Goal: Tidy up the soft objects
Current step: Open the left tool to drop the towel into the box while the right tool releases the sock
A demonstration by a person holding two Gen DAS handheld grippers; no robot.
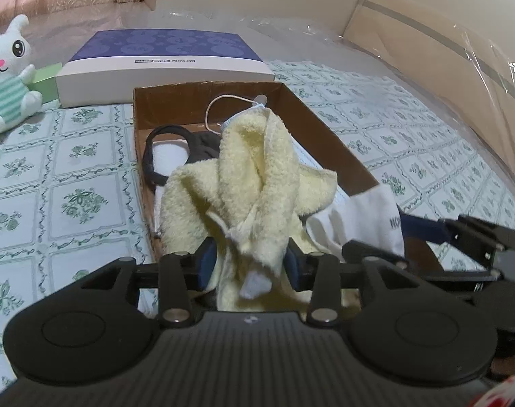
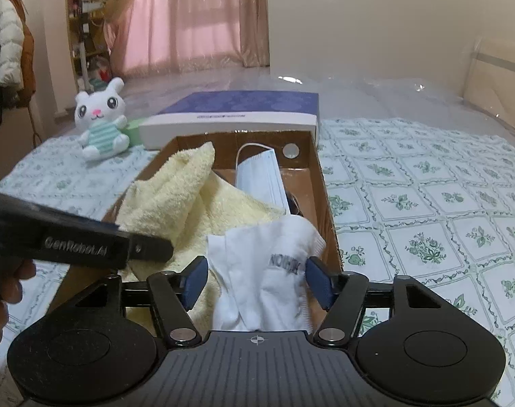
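A pale yellow towel is draped into the brown cardboard box, and its near end lies between the pads of my left gripper, which stand slightly apart from it. Beside it, a white sock with grey lettering hangs over the box's near end, inside my right gripper; those jaws are wide, with a gap at the left pad. A white face mask and a dark band lie deeper in the box. In the right wrist view the towel fills the box's left half.
A white plush bunny in a striped top sits at the far left of the bed. Behind the cardboard box lies a blue-and-white flat box next to a small green box. A plastic-wrapped headboard runs along the right. A hand shows at the left edge.
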